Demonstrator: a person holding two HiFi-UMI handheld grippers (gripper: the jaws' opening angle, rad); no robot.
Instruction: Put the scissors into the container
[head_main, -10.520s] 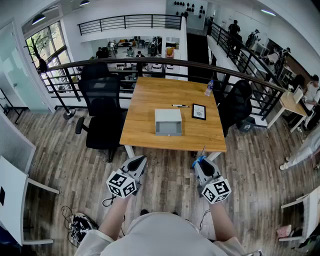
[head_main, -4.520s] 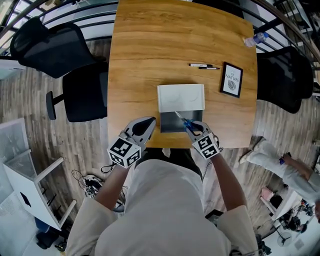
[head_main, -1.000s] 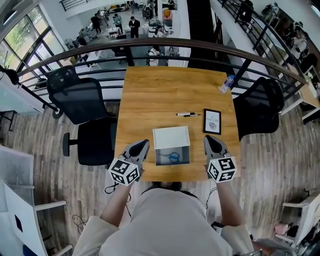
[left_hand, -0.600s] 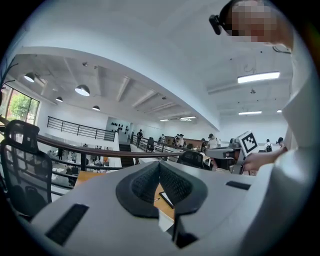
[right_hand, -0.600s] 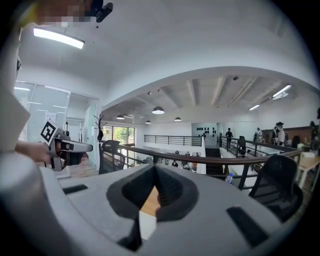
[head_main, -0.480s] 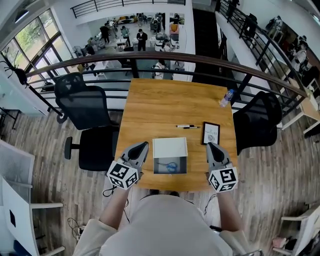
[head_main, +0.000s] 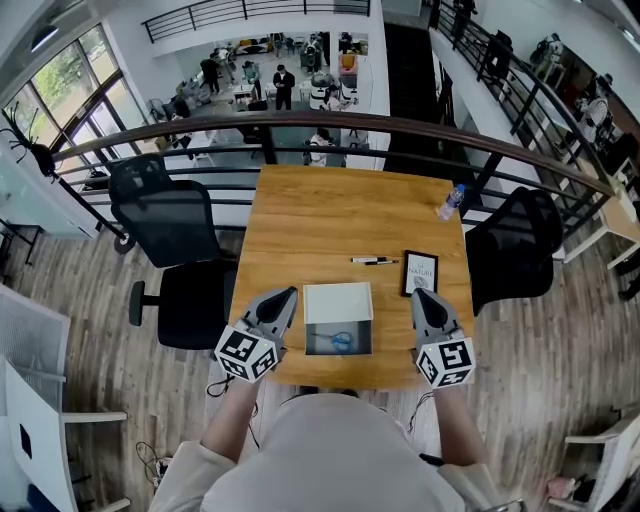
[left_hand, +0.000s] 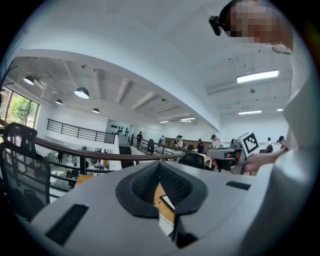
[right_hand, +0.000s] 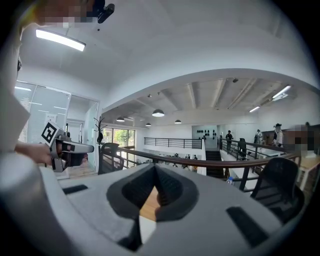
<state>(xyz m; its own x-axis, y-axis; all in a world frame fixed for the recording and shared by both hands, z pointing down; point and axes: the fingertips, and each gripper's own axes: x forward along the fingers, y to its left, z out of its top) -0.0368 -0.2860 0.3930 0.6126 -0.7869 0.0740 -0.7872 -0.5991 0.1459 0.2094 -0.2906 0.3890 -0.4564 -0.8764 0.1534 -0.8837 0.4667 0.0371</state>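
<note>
scissors (head_main: 341, 340) lie inside the open container (head_main: 337, 302), blue handles showing against its grey floor; the white lid stands flipped back on the far side. the container sits near the front edge of the worktop (head_main: 300, 230). left gripper (head_main: 289, 294) hangs just left of the container, right gripper (head_main: 419, 293) just right of it, both apart from it, both with jaws closed tip to tip and nothing between them. task looks done. risks from here: either gripper swinging inward could clip the container wall and push it toward the near edge, or catch the raised lid and tip the box. pen (head_main: 374, 261) and framed card (head_main: 420, 272) lie beyond, out of the way.
</note>
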